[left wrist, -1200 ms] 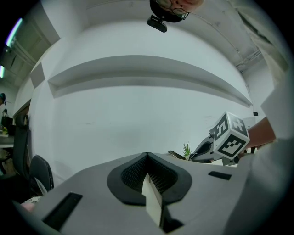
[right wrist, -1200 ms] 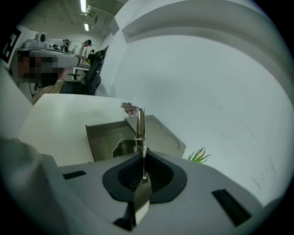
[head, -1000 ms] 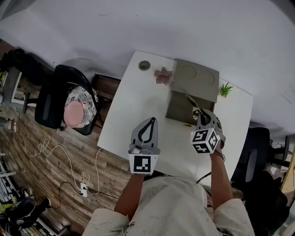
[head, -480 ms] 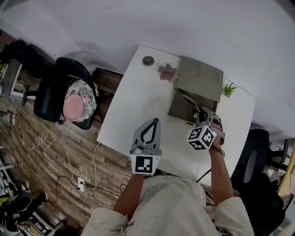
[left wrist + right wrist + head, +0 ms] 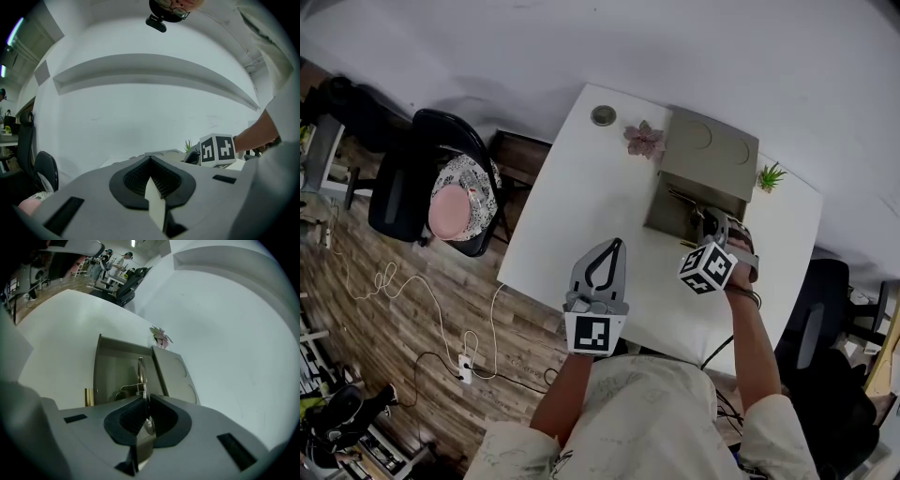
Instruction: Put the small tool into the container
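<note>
An open grey box (image 5: 667, 220) stands at the table's far right, its lid (image 5: 710, 155) folded back. My right gripper (image 5: 709, 227) hangs over the box's near edge, shut on a slim metal tool (image 5: 685, 202) that juts out over the inside. In the right gripper view the tool (image 5: 141, 367) sticks out from between the jaws (image 5: 144, 403), which are just starting to part, above the box floor (image 5: 110, 376). My left gripper (image 5: 608, 247) stays shut and empty over the table's front edge, its jaws (image 5: 151, 161) pointed at the wall.
A pink flower (image 5: 644, 139) and a round grey disc (image 5: 603, 115) lie at the back of the white table (image 5: 581, 206). A small green plant (image 5: 770, 175) stands beside the lid. A chair with a pink cushion (image 5: 450, 202) is at the left, a black chair (image 5: 825, 309) at the right.
My right gripper has carried the tool forward, from in front of the box to over its inside. The left gripper has stayed put.
</note>
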Action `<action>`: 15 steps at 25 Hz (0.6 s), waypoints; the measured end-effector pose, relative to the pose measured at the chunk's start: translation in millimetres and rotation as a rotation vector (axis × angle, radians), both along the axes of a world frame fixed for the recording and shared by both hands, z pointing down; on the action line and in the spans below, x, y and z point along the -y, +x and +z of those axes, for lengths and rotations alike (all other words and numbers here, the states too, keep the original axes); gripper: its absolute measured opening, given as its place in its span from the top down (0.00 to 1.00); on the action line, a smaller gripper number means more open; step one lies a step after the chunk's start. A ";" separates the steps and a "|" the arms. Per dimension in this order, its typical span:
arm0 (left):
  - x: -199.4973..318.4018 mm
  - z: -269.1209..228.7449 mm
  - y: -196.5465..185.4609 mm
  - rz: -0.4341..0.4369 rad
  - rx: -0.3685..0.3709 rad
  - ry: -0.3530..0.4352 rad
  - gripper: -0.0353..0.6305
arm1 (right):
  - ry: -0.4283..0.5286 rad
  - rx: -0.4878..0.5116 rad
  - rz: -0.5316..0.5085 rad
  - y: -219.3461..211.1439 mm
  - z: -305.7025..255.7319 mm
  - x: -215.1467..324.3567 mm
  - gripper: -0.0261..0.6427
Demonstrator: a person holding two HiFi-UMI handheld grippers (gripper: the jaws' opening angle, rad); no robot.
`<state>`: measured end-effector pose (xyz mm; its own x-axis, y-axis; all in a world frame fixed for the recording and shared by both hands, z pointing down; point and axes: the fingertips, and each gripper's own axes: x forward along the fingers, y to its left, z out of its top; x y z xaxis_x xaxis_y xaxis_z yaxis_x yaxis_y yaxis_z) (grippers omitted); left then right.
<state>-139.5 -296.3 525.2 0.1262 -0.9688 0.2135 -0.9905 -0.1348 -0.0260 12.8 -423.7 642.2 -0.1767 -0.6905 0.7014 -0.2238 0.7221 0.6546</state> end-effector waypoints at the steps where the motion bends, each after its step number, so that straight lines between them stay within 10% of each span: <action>1: -0.5 0.4 -0.1 -0.002 -0.003 -0.001 0.94 | -0.003 -0.008 -0.005 -1.0 2.1 -0.3 0.93; 15: -8.0 6.2 -0.7 -0.018 -0.004 -0.014 0.94 | -0.004 -0.110 -0.100 -7.0 18.4 -5.2 0.92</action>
